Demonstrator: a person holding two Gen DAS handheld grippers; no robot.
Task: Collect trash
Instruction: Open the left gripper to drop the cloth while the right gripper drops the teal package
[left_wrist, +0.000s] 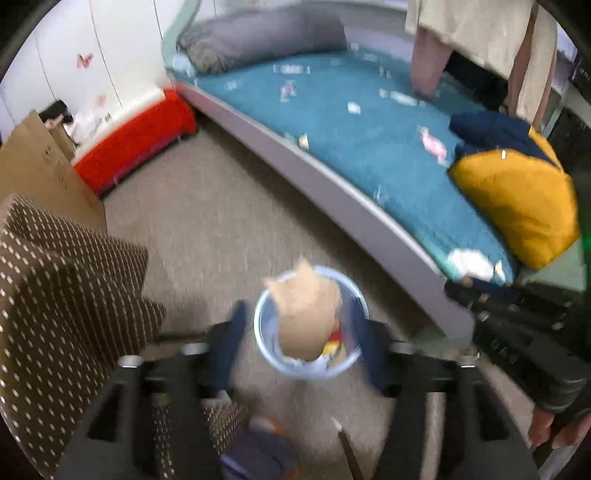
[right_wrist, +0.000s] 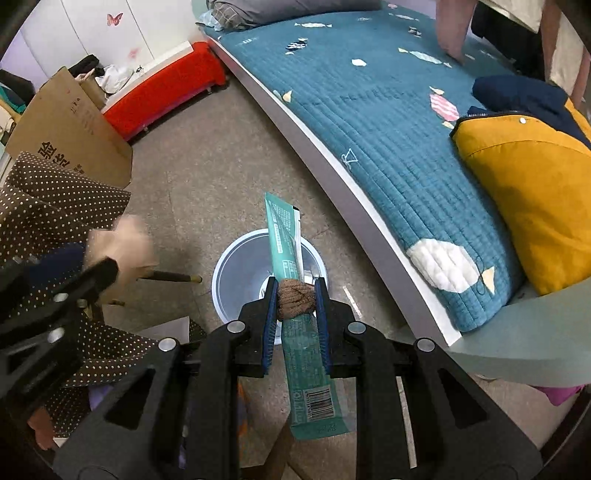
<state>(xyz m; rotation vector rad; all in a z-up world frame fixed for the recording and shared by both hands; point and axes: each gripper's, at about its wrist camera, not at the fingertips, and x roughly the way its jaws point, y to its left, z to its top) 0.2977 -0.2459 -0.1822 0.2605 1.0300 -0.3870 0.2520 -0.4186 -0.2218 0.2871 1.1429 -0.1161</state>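
A waste bin (right_wrist: 236, 266) stands on the floor (right_wrist: 207, 177) beside the bed (right_wrist: 369, 110), with a crumpled paper (left_wrist: 306, 314) directly over its opening in the left wrist view. A pillow (left_wrist: 258, 37) lies at the bed's far end, a folded jacket (right_wrist: 532, 192) at its near end. Left of the bin sit a cardboard box (right_wrist: 70, 122) and a draped cloth (right_wrist: 55, 206); a low bench (right_wrist: 166, 85) stands behind them against the wall.

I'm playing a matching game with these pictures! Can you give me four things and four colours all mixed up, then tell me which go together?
Things:
1. wrapper
2. bin
3. cushion
4. crumpled paper

Colours:
A. tan
B. yellow
C. teal green
D. pale blue

Pairs: 1-C, 2-D, 3-B, 4-A.
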